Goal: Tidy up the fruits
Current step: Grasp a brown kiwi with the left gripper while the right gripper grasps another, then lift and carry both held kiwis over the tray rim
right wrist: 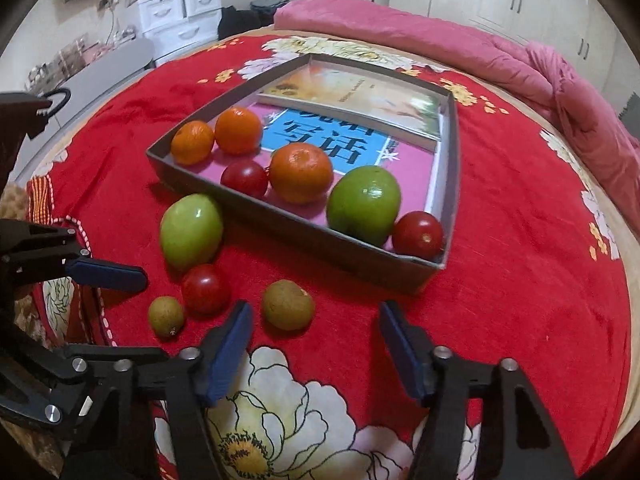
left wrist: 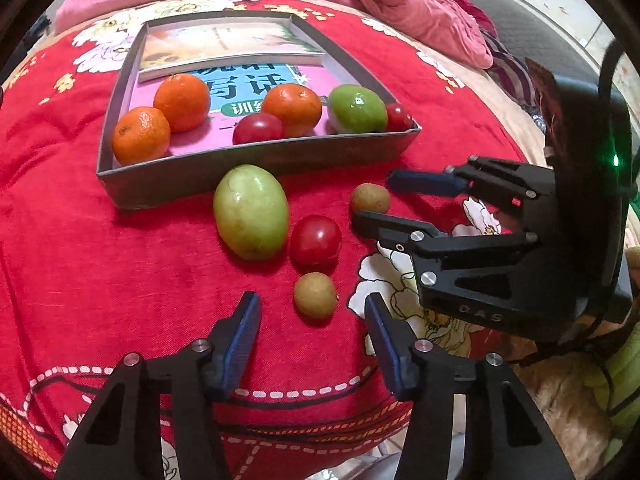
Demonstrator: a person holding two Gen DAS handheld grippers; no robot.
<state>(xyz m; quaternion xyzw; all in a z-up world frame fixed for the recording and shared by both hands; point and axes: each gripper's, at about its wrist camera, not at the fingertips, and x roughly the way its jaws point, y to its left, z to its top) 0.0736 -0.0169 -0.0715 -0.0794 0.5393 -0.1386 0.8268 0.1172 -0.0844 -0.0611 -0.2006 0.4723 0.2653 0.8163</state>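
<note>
A grey cardboard box on the red bedspread holds three oranges, two red tomatoes, a green fruit and two books. Outside, in front of it, lie a green fruit, a red tomato and two small brown fruits. My left gripper is open, with the nearer brown fruit just beyond its tips. My right gripper is open, the other brown fruit at its tips.
A pink quilt lies bunched along the far side of the bed. White drawers stand beyond the bed at left. The bed edge drops off to the right in the left wrist view, with cables and clutter there.
</note>
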